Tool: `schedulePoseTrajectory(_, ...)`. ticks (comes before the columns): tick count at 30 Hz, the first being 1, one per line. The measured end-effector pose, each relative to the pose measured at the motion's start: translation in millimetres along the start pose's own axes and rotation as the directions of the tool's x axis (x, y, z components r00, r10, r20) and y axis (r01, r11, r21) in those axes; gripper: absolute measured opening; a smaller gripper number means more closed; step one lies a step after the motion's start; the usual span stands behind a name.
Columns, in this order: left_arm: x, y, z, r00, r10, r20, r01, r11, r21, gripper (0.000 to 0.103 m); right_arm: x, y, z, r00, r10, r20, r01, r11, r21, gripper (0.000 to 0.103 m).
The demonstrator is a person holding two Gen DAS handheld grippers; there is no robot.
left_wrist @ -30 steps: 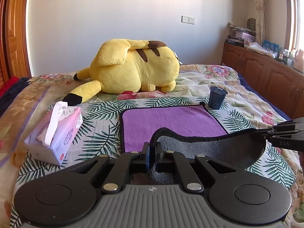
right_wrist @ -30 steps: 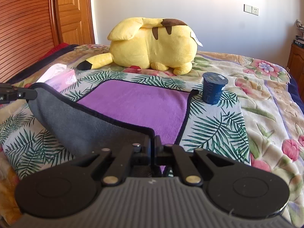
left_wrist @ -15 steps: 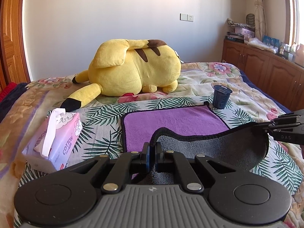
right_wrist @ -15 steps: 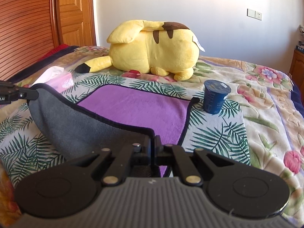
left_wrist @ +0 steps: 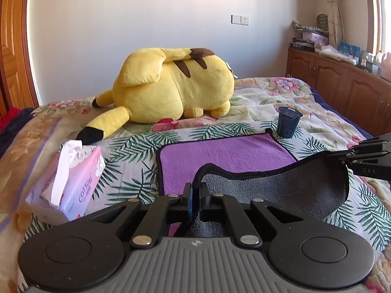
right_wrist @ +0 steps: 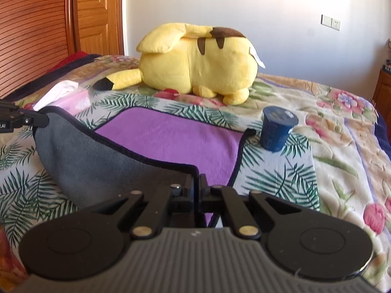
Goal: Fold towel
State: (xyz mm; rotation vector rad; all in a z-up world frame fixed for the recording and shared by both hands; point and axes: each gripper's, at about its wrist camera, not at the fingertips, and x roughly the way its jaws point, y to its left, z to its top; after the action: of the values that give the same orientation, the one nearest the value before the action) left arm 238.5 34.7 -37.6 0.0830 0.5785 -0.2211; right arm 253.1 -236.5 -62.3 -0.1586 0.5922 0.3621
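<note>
Both tongs pinching towel (left_wrist: 227,153) corners, near edge raised, underside seemingly hidden.

Left gripper (left_wrist: 194,196) is clamped tight, level, pointing forward. Right gripper (right_wrist: 197,190) pinched too, held alongside.

Raised grey underside hid towel's near half

The purple, black-edged towel (left_wrist: 227,153) lay partly hidden; items on the wooden sideboard (left_wrist: 342,78) were too small to identify.
</note>
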Motion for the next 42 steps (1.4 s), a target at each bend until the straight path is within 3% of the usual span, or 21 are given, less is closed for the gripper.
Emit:
schedulePoseTrajectory(13, 1.4, 6.3, 15.3, 0.999, 0.012, 0.050, -0.011, 1.000, -0.015, 0.000, -5.8, -2.9, 22.3, 0.998, -0.009, 0.065, 0.009, 1.000, -0.007, 0.003)
schedulePoseTrajectory(32, 31.8, 9.6, 51.4, 0.990, 0.073, 0.116, -0.075, 0.997, 0.007, 0.000, 21.0, -11.9, 60.0, 0.992, -0.051, 0.112, 0.063, 0.993, -0.102, 0.003)
schedulePoseTrajectory(42, 52.4, 15.8, 64.5, 0.984, 0.116, 0.138, -0.118, 0.993, 0.005, 0.000, 43.5, -22.3, 70.8, 0.988, -0.081, 0.133, 0.094, 0.991, -0.093, 0.003)
